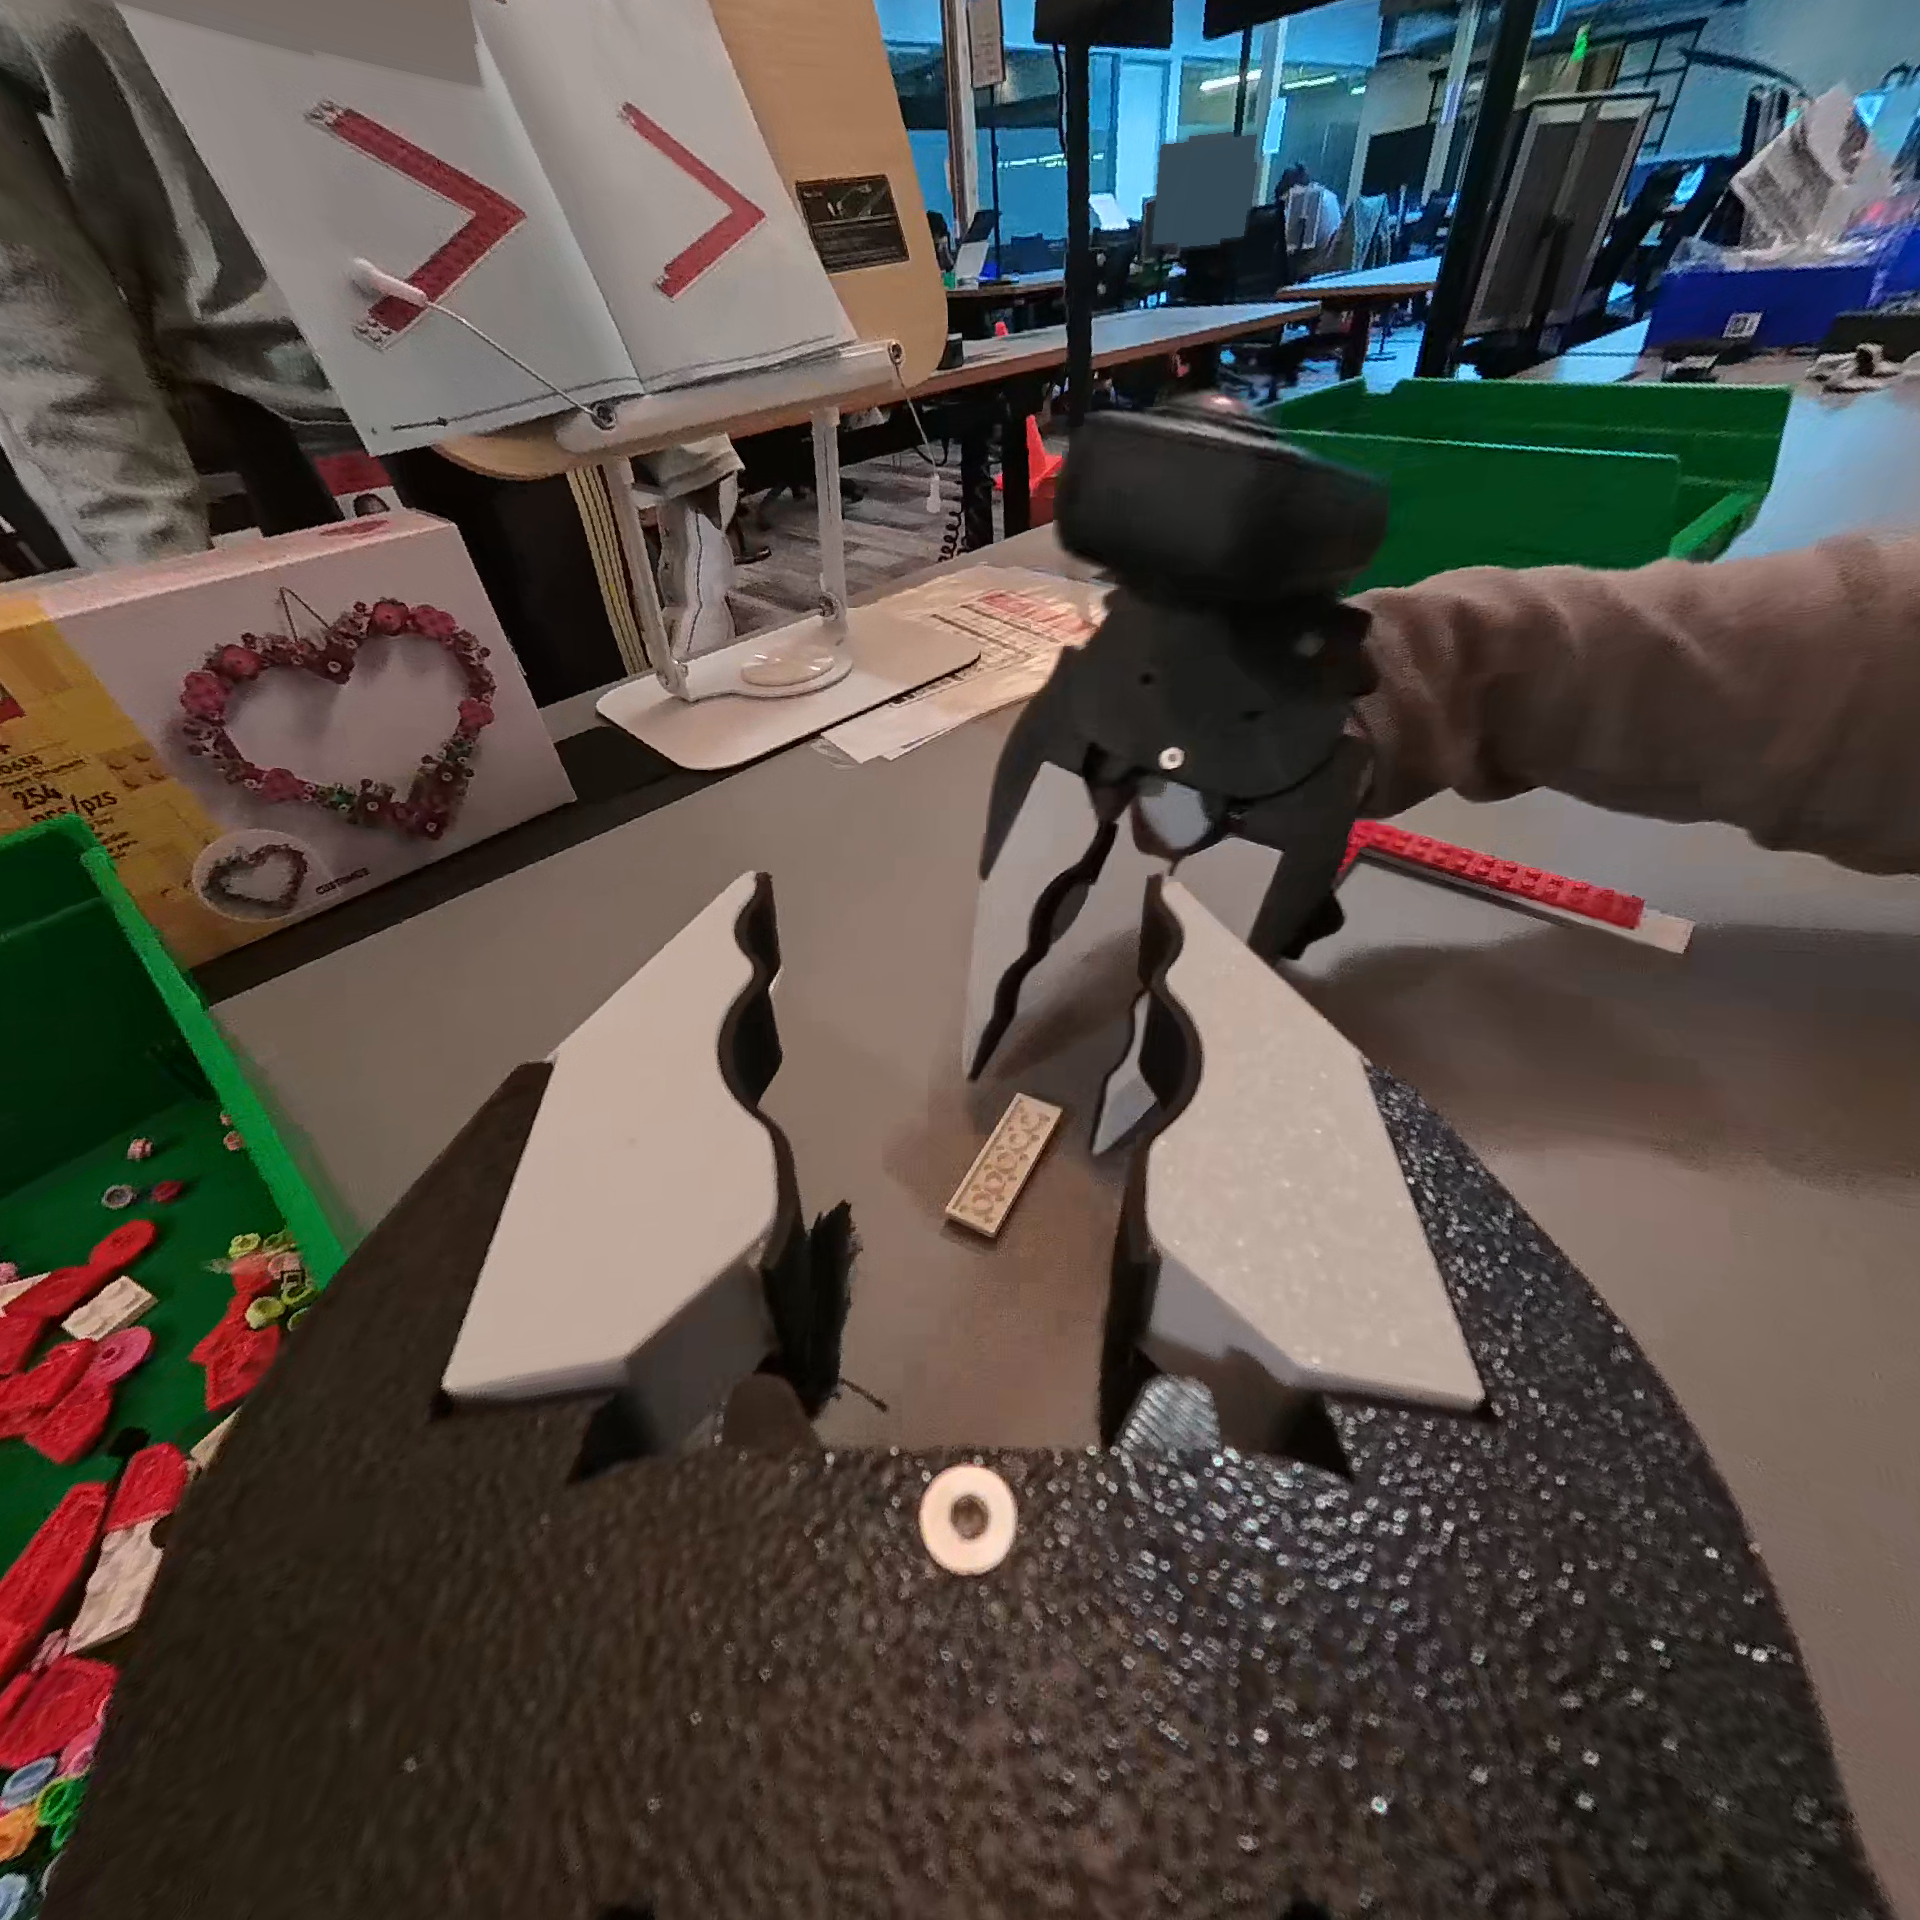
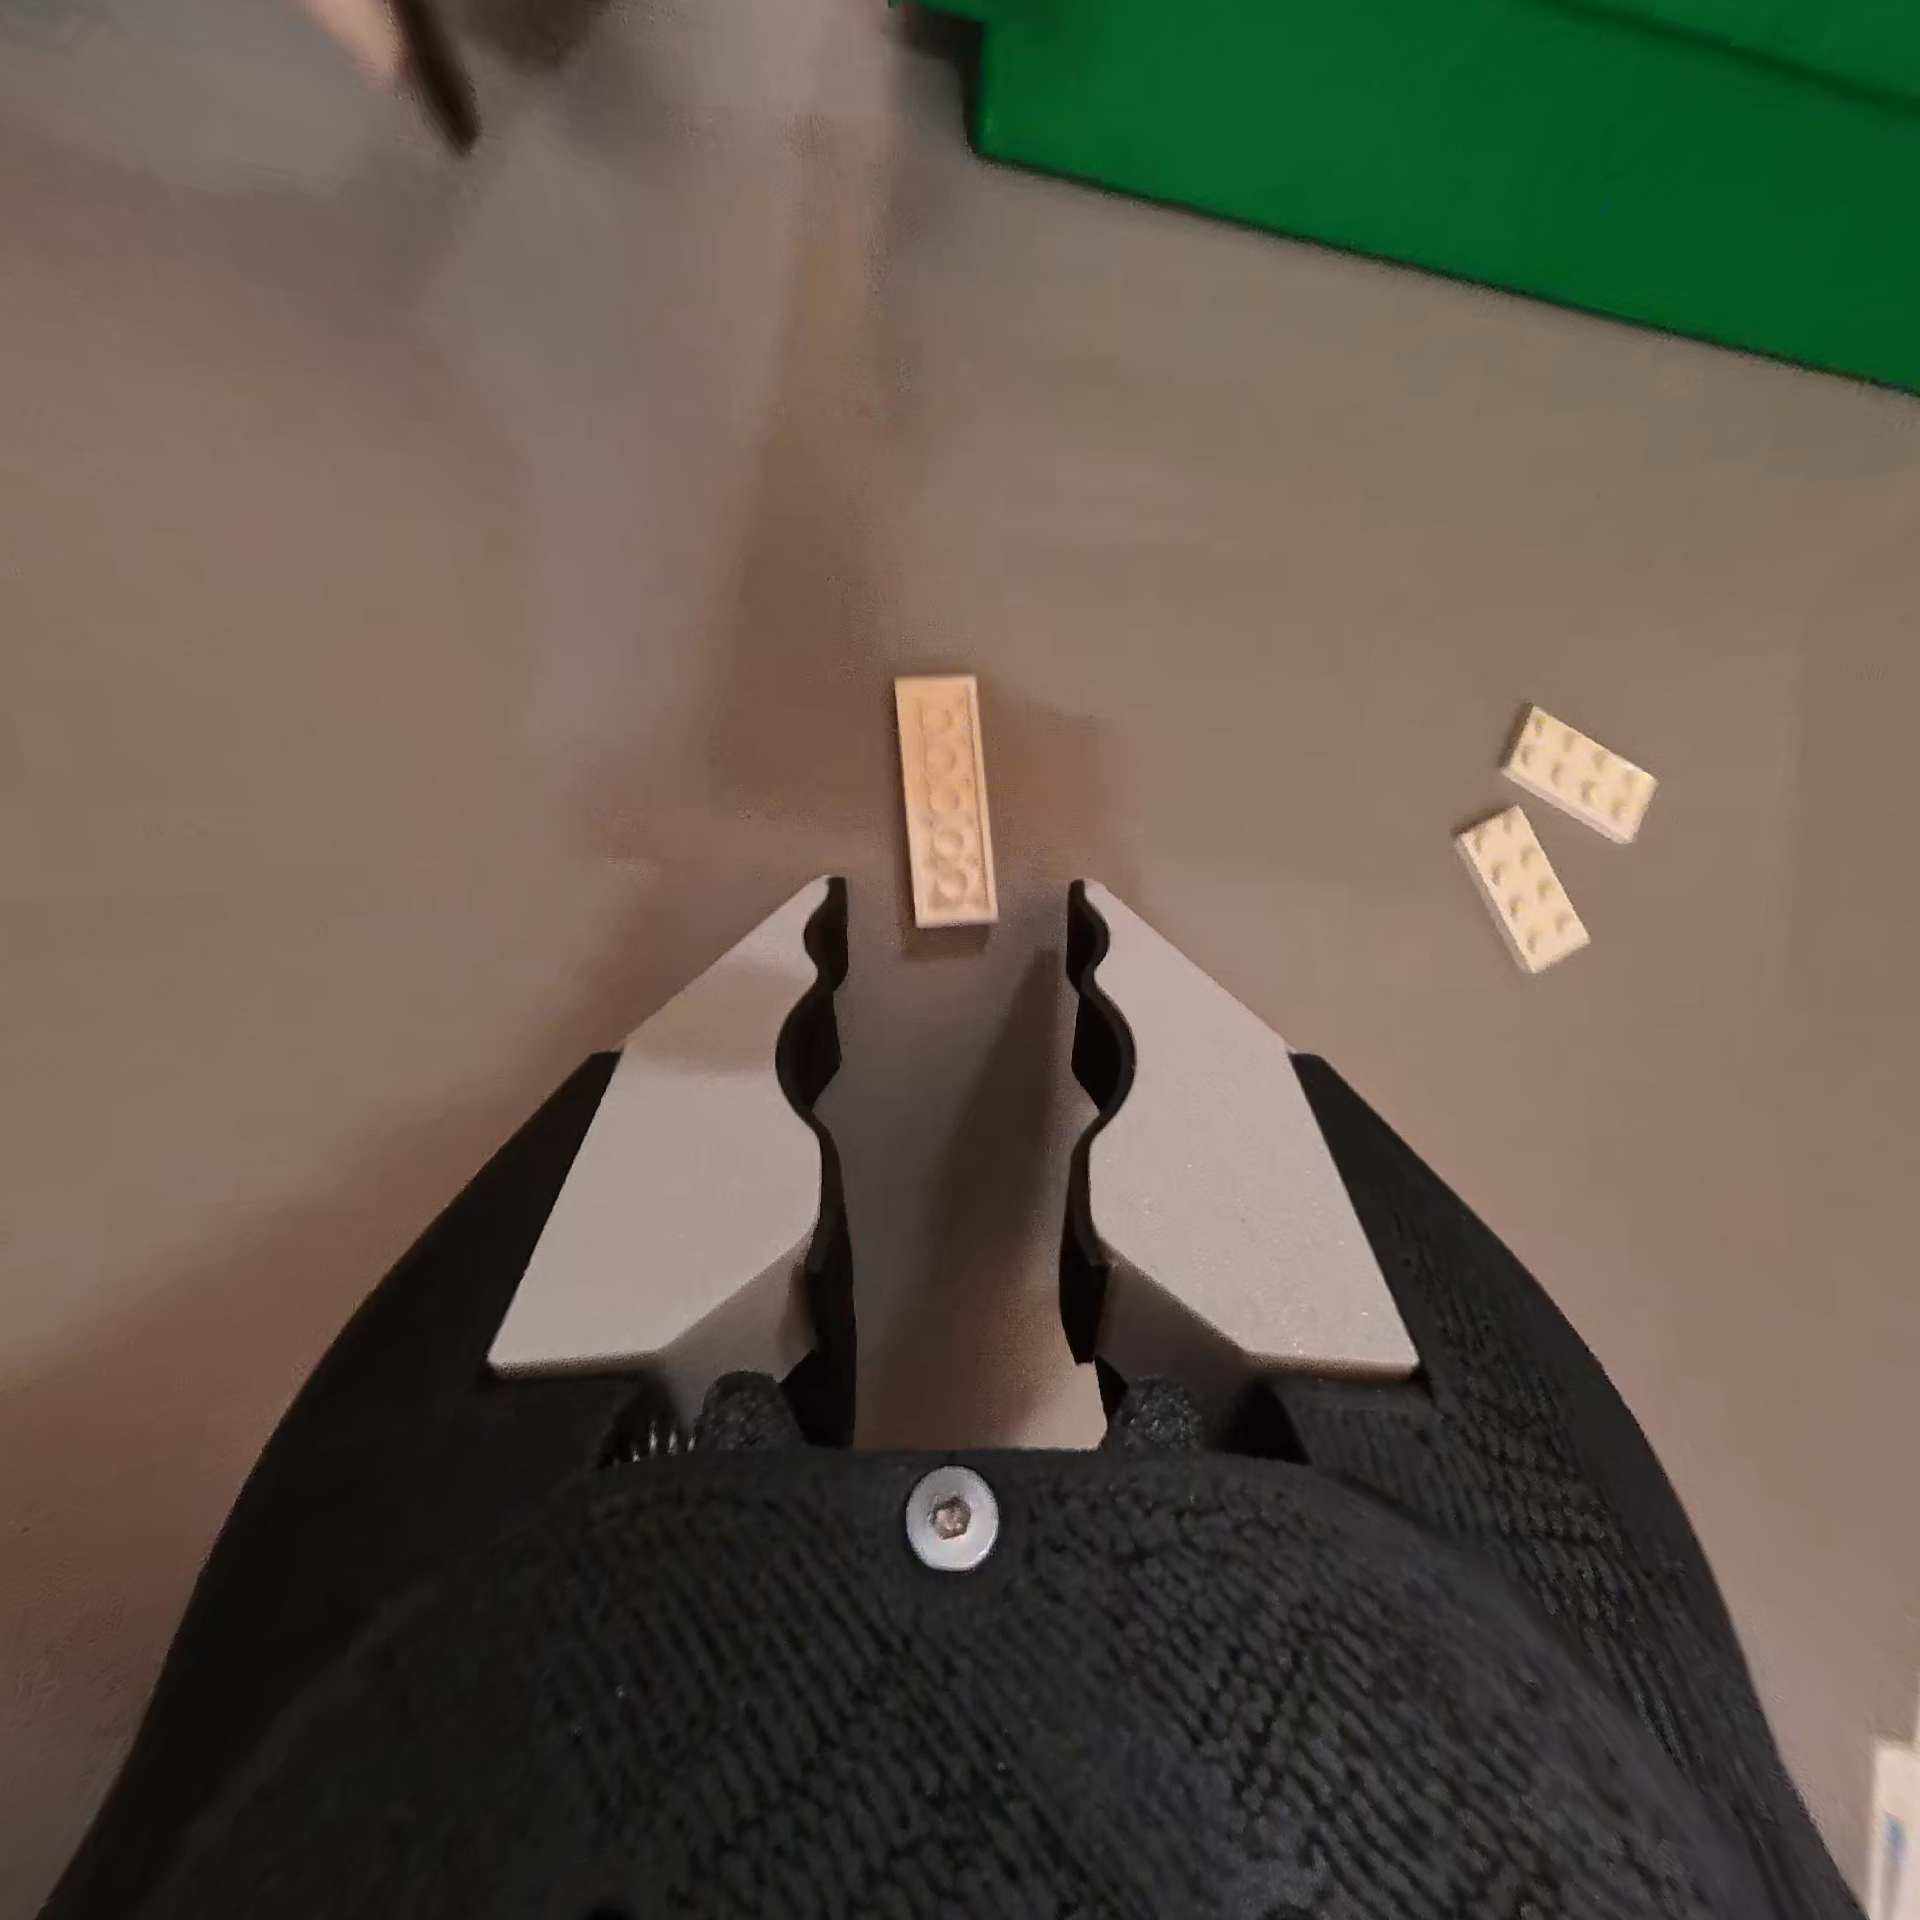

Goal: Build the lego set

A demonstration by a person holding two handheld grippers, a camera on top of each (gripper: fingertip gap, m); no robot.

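A tan plate [image 1: 1004,1166] [image 2: 945,801] lies underside up on the grey table [image 1: 1558,1143] [image 2: 416,623], gripped by nothing.

In the left wrist view the plate sits between the left claw's [image 1: 961,914] two fingers, which stand wide apart with nothing in them. The right claw [image 1: 1049,1107] points down at the table just beyond the plate, its tips either side of the plate's far end; its jaws are apart and empty too. A sleeve [image 1: 1621,707] reaches in from the right behind it.

In the right wrist view the plate lies lengthwise just ahead of the right claw [image 2: 956,894], its near end roughly level with the tips and a little left of the gap's centre; nothing lies between plate and claw.

Two smaller tan plates [image 2: 1548,842] lie studs up to the right of it, close to each other. A green bin [image 2: 1455,156] stands farther off.

In the left wrist view a long red strip [image 1: 1496,878] lies on the table behind the right claw. Another green bin [image 1: 125,1039] at the left holds red and small coloured pieces [image 1: 73,1351]. Behind stand the set's box [image 1: 291,727] and an open booklet [image 1: 499,208] on a white stand [image 1: 790,686], with a person [image 1: 104,312] at the far left.
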